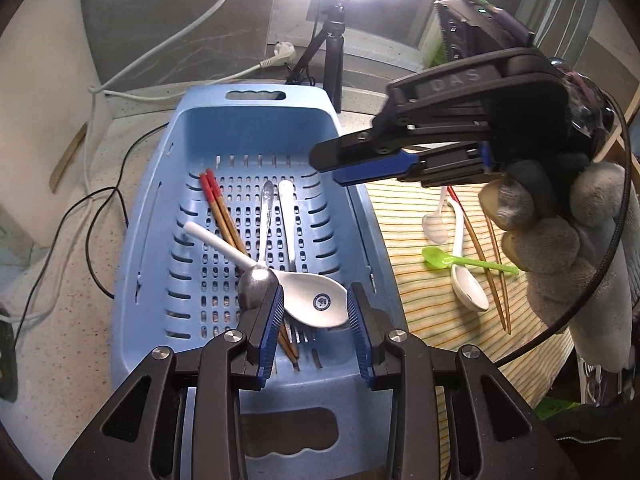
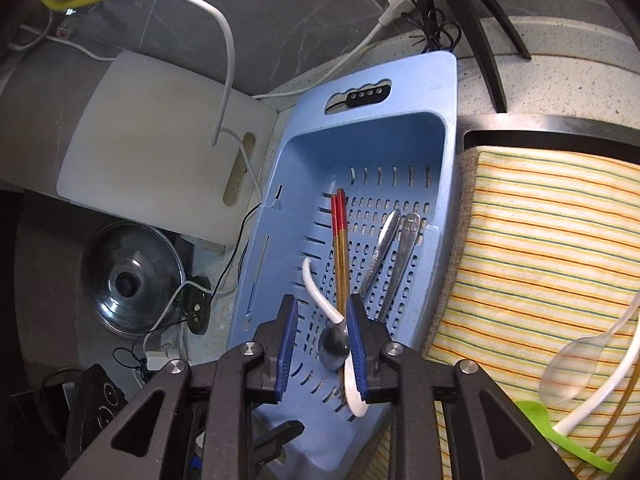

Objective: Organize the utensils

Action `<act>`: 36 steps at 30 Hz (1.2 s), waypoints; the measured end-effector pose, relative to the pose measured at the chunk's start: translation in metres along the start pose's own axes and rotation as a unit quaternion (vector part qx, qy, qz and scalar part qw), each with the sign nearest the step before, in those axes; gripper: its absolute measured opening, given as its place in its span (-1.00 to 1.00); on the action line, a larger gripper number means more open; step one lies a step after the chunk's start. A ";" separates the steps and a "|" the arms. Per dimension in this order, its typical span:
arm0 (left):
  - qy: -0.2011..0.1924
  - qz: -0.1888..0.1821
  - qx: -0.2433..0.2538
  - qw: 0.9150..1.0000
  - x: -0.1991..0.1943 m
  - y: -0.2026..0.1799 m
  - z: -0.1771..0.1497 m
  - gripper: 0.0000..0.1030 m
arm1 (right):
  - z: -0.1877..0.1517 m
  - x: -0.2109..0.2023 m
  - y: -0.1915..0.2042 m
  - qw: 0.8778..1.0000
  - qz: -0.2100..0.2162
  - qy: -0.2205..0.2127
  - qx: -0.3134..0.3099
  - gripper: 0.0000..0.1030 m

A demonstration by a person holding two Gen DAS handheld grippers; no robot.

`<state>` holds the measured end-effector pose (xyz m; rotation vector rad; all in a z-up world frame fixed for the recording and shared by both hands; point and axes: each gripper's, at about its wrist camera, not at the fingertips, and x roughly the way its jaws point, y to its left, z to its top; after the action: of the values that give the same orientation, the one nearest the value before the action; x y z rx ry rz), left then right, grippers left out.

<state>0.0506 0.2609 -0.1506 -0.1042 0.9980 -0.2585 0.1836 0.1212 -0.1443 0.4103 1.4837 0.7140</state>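
A blue slotted basket (image 1: pixel 160 216) (image 2: pixel 448 92) holds red-tipped chopsticks (image 1: pixel 218 204) (image 2: pixel 339 224), a white ceramic spoon (image 1: pixel 312 296) (image 2: pixel 316 292), a metal spoon (image 1: pixel 258 280) (image 2: pixel 334 346) and another metal utensil (image 1: pixel 287 216) (image 2: pixel 406 248). My left gripper (image 1: pixel 316 320) is open and empty above the basket's near end. My right gripper (image 2: pixel 322 350) (image 1: pixel 332 160) is open and empty, hovering over the basket. On the striped cloth (image 1: pixel 416 296) (image 2: pixel 540 240) lie a green spoon (image 1: pixel 436 258) (image 2: pixel 536 412), a clear spoon (image 1: pixel 435 226) (image 2: pixel 572 368), a white spoon (image 1: pixel 468 288) (image 2: pixel 600 392) and brown chopsticks (image 1: pixel 494 280).
A white cutting board (image 2: pixel 160 140) and a glass pot lid (image 2: pixel 132 280) lie left of the basket. Cables (image 1: pixel 104 200) run over the speckled counter (image 1: pixel 60 340). A ring light on a tripod (image 1: pixel 334 40) stands behind the basket.
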 end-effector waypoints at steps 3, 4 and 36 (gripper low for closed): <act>-0.002 -0.001 0.001 1.000 -0.004 -0.004 0.000 -0.39 | -0.007 -0.014 -0.004 1.000 0.001 -0.012 0.000 -0.49; -0.003 -0.001 0.001 1.000 -0.005 -0.007 0.000 -0.39 | -0.009 -0.021 -0.006 1.000 -0.001 -0.019 -0.002 -0.48; 0.039 -0.002 0.044 0.998 0.036 -0.179 0.014 -0.39 | -0.081 -0.208 -0.197 0.998 -0.014 -0.057 0.014 0.03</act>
<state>0.0511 0.0778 -0.1362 -0.0161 1.0618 -0.3112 0.1517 -0.1742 -0.1222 0.4437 1.3906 0.6371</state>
